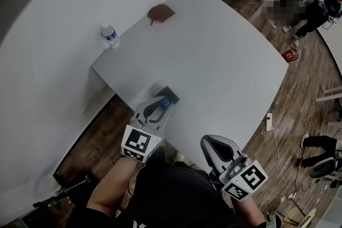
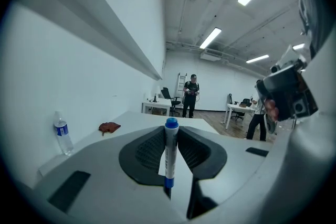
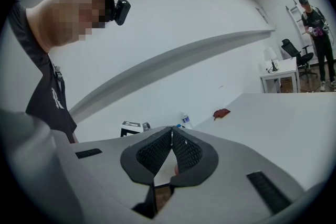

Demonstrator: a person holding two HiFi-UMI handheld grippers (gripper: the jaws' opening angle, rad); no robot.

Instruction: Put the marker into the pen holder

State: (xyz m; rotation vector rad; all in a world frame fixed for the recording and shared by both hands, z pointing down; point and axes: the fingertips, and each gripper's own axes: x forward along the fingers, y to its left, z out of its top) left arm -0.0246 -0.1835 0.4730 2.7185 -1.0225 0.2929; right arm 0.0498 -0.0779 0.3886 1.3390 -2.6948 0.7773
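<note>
Left gripper (image 1: 159,105): clamped on the white marker with a blue cap (image 2: 170,157), which stands upright between the 2 black ribbed jaws, its cap past their tips.
Marker position: held over the near edge of the white rectangular table (image 1: 214,61), cap right beside the black square pen holder (image 1: 171,94). Whether it reaches inside cannot be told.
Right gripper (image 1: 214,146): jaws pressed together at the tips with nothing between them, held off the table close to the person's body.
Clear plastic water bottle (image 1: 109,36): upright near the table's left edge.
Rust-brown crumpled cloth (image 1: 160,12): at the table's far end, well apart from the holder.
</note>
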